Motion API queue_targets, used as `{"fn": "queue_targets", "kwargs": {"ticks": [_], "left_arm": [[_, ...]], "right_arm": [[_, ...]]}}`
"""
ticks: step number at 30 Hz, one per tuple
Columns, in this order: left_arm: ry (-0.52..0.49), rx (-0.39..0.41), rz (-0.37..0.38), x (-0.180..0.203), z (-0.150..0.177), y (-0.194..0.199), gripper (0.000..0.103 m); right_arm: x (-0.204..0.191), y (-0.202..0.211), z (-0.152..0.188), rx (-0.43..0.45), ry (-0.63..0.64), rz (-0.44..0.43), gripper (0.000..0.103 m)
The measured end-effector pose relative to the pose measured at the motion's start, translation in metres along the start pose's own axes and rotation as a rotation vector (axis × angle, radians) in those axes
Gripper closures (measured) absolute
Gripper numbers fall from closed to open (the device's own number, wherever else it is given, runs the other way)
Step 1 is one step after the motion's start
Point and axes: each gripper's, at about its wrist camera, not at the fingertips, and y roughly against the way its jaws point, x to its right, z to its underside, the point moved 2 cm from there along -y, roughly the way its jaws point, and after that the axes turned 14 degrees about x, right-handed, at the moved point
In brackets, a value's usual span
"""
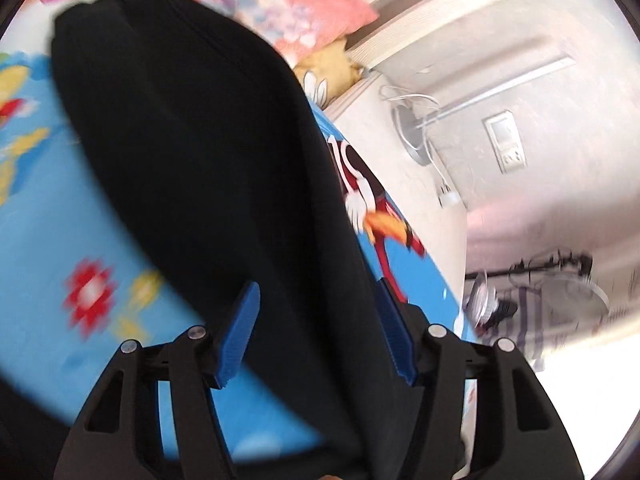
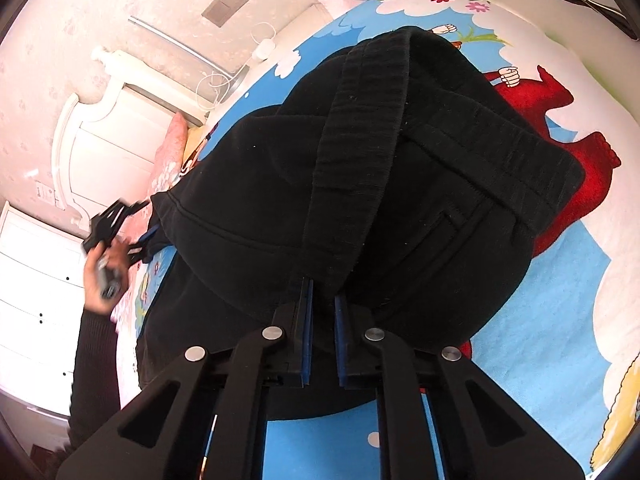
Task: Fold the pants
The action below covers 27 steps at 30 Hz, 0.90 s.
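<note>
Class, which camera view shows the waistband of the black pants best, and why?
The right wrist view: the ribbed waistband runs sharply from the right gripper. The left wrist view shows only blurred, plain black pants; no waistband can be made out.

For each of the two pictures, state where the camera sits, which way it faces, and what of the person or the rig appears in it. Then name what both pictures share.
Left wrist: sits on the left gripper, faces along its spread fingers over the black pants toward the pink pillow; only the gripper shows.
Right wrist: sits on the right gripper, which is clamped on the pants' waistband; the person's left hand shows at far left.
Shared: the pants and the cartoon bedsheet.
</note>
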Motion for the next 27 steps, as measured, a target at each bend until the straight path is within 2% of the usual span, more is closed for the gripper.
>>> {"fn": "queue_targets", "kwargs": {"ticks": [1, 2, 3, 4, 5, 7, 9, 11, 15, 17, 18, 20, 22, 23, 24, 25, 27], "left_arm": [[0.016, -0.018, -0.007, 0.000, -0.005, -0.019, 0.044], [0.017, -0.030, -0.015, 0.000, -0.005, -0.027, 0.052], [0.020, -0.044, -0.021, 0.000, -0.006, -0.039, 0.065], [0.022, -0.042, -0.014, 0.001, -0.007, -0.042, 0.088], [0.027, -0.031, -0.009, 0.002, -0.008, -0.039, 0.096], [0.033, 0.023, 0.040, 0.011, -0.009, -0.009, 0.096], [-0.009, 0.064, 0.030, 0.018, -0.003, 0.035, 0.097], [-0.018, 0.099, 0.050, 0.016, 0.011, 0.083, 0.097], [-0.022, 0.166, 0.076, -0.030, 0.073, 0.193, 0.097], [-0.055, 0.173, 0.049, -0.050, 0.110, 0.220, 0.097], [-0.079, 0.152, 0.026, -0.065, 0.136, 0.227, 0.097], [-0.107, 0.083, -0.011, -0.087, 0.173, 0.225, 0.096], [-0.119, 0.060, -0.047, -0.104, 0.198, 0.216, 0.096], [-0.110, 0.060, -0.059, -0.112, 0.204, 0.214, 0.096], [-0.098, 0.065, -0.057, -0.119, 0.208, 0.214, 0.096], [-0.088, 0.071, -0.047, -0.121, 0.209, 0.214, 0.095], [-0.116, 0.075, -0.040, -0.112, 0.206, 0.210, 0.094]], "right_arm": [[0.000, 0.001, 0.000, -0.003, 0.000, 0.002, 0.094], [0.001, 0.003, -0.001, -0.006, -0.002, 0.002, 0.094], [0.001, 0.004, -0.003, -0.008, -0.006, -0.001, 0.094], [-0.001, 0.004, -0.006, -0.005, -0.008, -0.004, 0.095], [-0.002, 0.009, -0.013, 0.011, -0.008, -0.010, 0.095], [-0.005, 0.022, -0.026, 0.049, 0.003, -0.020, 0.095], [-0.006, 0.035, -0.038, 0.082, 0.008, -0.024, 0.096], [-0.004, 0.051, -0.051, 0.120, -0.003, -0.032, 0.096], [0.013, 0.079, -0.067, 0.199, -0.012, 0.001, 0.096], [0.027, 0.082, -0.073, 0.219, -0.019, 0.050, 0.100], [0.035, 0.078, -0.074, 0.221, -0.008, 0.082, 0.100], [0.049, 0.063, -0.074, 0.172, -0.002, 0.119, 0.099], [0.061, 0.060, -0.066, 0.172, -0.026, 0.173, 0.087], [0.063, 0.063, -0.063, 0.179, -0.025, 0.182, 0.086], [0.064, 0.066, -0.060, 0.183, -0.030, 0.188, 0.079], [0.066, 0.070, -0.056, 0.187, -0.043, 0.185, 0.061], [0.070, 0.076, -0.050, 0.208, -0.088, 0.164, 0.031]]}}
